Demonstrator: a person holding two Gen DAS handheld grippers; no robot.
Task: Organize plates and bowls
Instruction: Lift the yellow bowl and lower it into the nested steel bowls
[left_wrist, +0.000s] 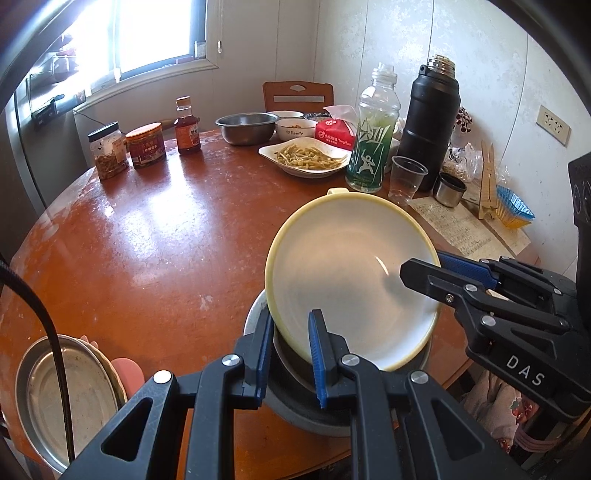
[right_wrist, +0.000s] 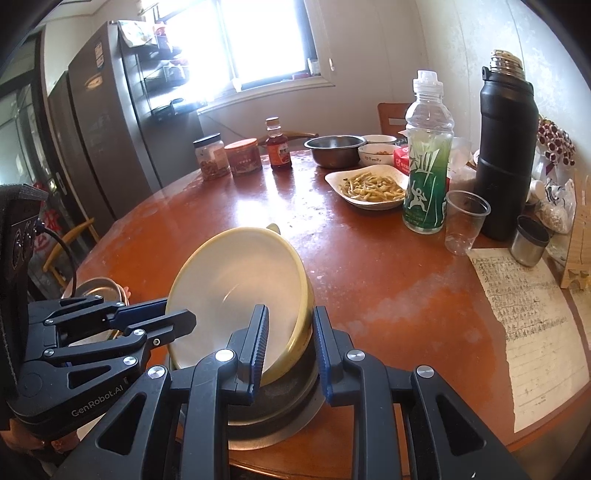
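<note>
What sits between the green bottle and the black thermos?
A clear plastic cup, just in front of the gap between green bottle and black thermos; right wrist view.

A lived-in home dining corner. A round wooden table (right_wrist: 369, 295) carries food: a plate of vegetables (right_wrist: 371, 188) at one o'clock, condiment jars (right_wrist: 227, 157) at eleven. A refrigerator (right_wrist: 107, 122) stands at ten o'clock beside a bright window (right_wrist: 266, 37).

Yellow-rimmed white bowl (left_wrist: 343, 266), blue-padded black tongs (left_wrist: 288, 354), reddish-brown table (left_wrist: 147, 240)

left hand-held gripper (left_wrist: 288, 354) clamped, right hand-held gripper (right_wrist: 290, 350) clamped
</note>
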